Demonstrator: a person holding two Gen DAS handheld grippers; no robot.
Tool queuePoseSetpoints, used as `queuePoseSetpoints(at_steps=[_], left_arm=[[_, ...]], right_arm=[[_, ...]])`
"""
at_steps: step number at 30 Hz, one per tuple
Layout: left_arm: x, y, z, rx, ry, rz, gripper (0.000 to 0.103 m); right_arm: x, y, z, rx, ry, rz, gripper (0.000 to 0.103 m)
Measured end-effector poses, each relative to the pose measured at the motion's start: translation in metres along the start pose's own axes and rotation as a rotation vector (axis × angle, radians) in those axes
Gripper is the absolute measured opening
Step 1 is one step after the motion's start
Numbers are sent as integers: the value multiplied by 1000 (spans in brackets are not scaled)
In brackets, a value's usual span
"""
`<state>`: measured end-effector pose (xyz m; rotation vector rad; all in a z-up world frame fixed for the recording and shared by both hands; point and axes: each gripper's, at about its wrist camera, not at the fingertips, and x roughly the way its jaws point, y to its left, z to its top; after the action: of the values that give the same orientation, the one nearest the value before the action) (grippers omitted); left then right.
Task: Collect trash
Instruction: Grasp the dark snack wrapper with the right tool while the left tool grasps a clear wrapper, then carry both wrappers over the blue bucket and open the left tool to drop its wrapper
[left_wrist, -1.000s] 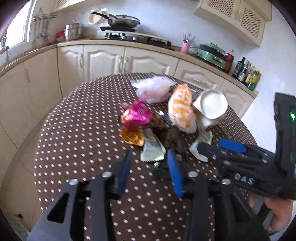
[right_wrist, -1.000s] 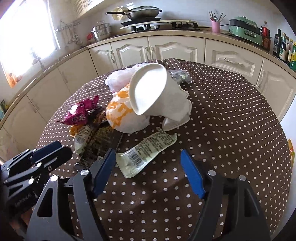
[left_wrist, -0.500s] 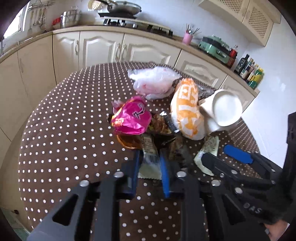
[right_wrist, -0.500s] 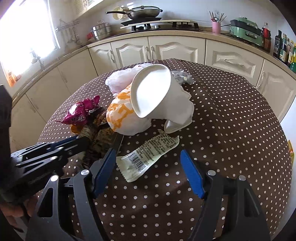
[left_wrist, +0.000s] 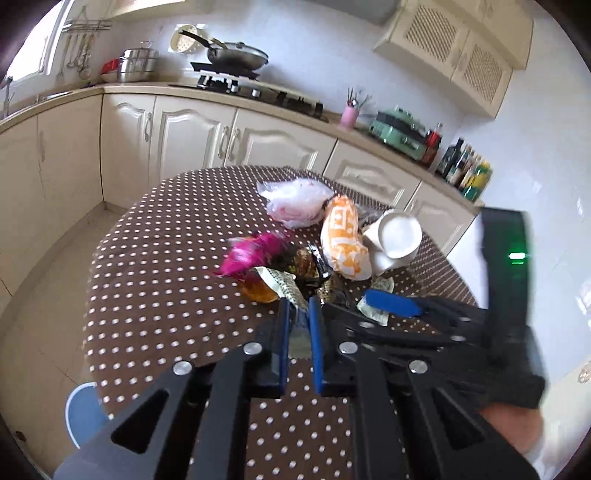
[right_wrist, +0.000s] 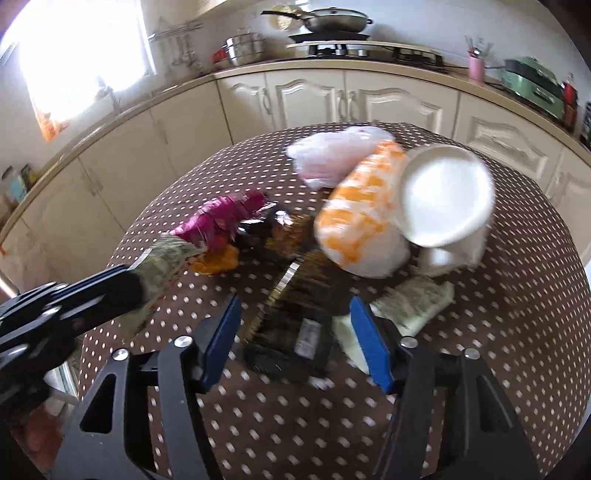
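A heap of trash lies on the brown dotted table (left_wrist: 166, 295): a pink wrapper (left_wrist: 255, 251), an orange-and-white bag (left_wrist: 343, 236), a tipped white cup (left_wrist: 395, 236) and a clear plastic bag (left_wrist: 295, 201). My left gripper (left_wrist: 297, 312) is closing, its pads pinching a pale green wrapper (right_wrist: 162, 266) that hangs off the table. My right gripper (right_wrist: 295, 343) is also closing. It straddles a dark wrapper (right_wrist: 295, 314), and its pads stand clear of it. A pale barcode wrapper (right_wrist: 413, 302) lies just right of that gripper.
An orange wrapper (right_wrist: 218, 262) lies under the pink one. A blue stool (left_wrist: 83, 410) stands below the table's near left edge. Cream cabinets and a counter with a stove (left_wrist: 236, 83) run behind the table. A hand (left_wrist: 509, 424) holds the right gripper.
My left jaws closed on the pale green wrapper and lifted it out of the heap. My right gripper slid left from the barcode wrapper over the dark one, and its jaws narrowed.
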<state>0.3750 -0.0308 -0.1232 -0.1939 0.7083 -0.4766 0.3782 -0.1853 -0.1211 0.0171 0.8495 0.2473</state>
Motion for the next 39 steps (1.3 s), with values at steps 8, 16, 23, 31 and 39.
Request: queuePoseSetpoints(at_steps=[8, 16, 23, 31, 39], left_arm=[[-28, 14, -4, -26, -51, 18, 9], [-49, 24, -15, -45, -68, 37, 9], [-81, 42, -25, -82, -110, 59, 9], [-133, 92, -53, -149, -145, 186, 9], [-167, 177, -103, -300, -94, 369, 9]], right_arm=[[22, 8, 8, -52, 48, -101, 41], [-2, 12, -9, -28, 6, -61, 18], [-54, 50, -10, -65, -103, 53, 18], [-49, 140, -5, -172, -109, 286, 18], [24, 256, -25, -304, 52, 464, 18]])
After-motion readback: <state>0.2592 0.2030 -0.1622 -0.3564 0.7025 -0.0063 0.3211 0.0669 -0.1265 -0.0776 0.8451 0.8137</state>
